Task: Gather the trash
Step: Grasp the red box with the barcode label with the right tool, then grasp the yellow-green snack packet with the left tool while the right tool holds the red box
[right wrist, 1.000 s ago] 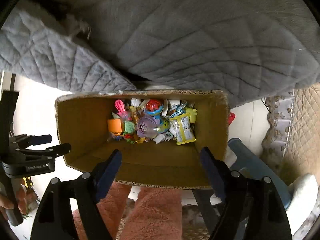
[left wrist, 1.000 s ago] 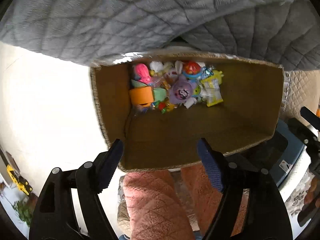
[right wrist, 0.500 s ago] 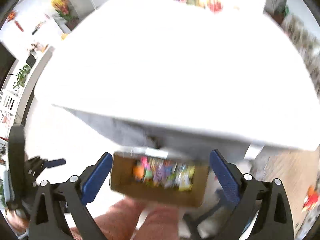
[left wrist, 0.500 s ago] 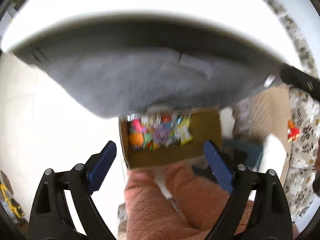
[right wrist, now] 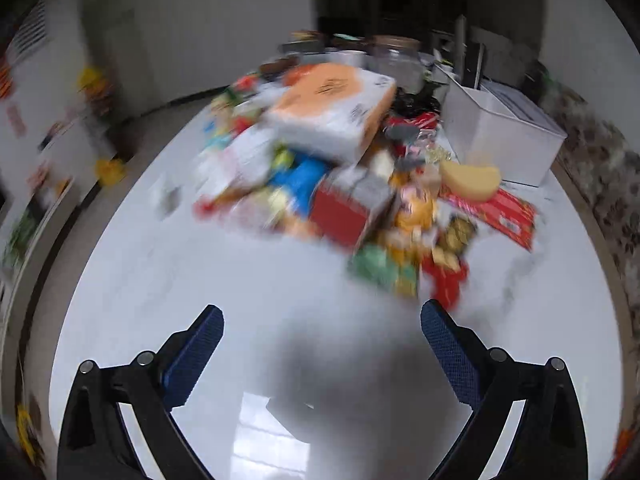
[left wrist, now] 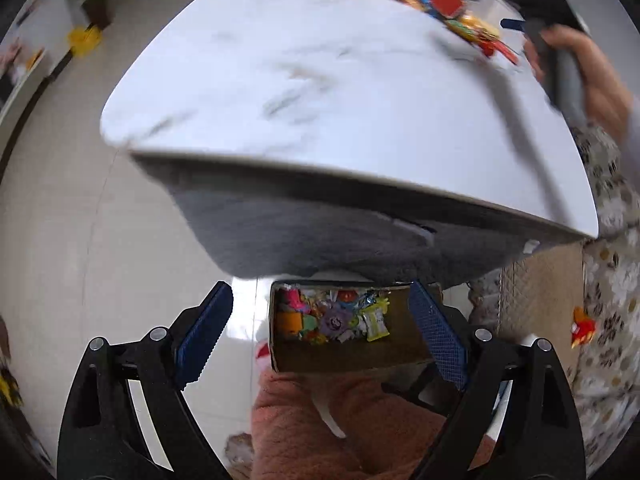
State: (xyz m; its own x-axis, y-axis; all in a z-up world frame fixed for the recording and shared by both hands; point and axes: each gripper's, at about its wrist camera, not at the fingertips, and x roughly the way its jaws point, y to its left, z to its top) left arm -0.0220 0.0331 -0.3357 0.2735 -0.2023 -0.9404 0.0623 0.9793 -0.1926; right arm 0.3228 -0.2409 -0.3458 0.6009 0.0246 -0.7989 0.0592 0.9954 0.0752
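A cardboard box (left wrist: 400, 344) on the floor holds several colourful wrappers and small bits of trash (left wrist: 336, 318). My left gripper (left wrist: 319, 286) hangs high above the box, open, with nothing between its blue pads. In the right wrist view a blurred heap of wrappers and packets (right wrist: 360, 200) lies on the white marble table (right wrist: 240, 280). My right gripper (right wrist: 322, 307) hovers open and empty over the bare near part of the table, short of the heap. In the left wrist view a hand (left wrist: 580, 72) holds that gripper at the top right.
A grey quilted cloth (left wrist: 320, 232) hangs below the table edge, over the box. An orange-and-white pack (right wrist: 332, 108), a white bin (right wrist: 504, 132), a glass jar (right wrist: 396, 60) and a red packet (right wrist: 500, 208) stand around the heap. Pink-clad legs (left wrist: 340, 420) are below me.
Both grippers rose from just above the box. The left now sees the tabletop and the box far below; the right swung up over the table to face the heap. Both jaws widened slightly.
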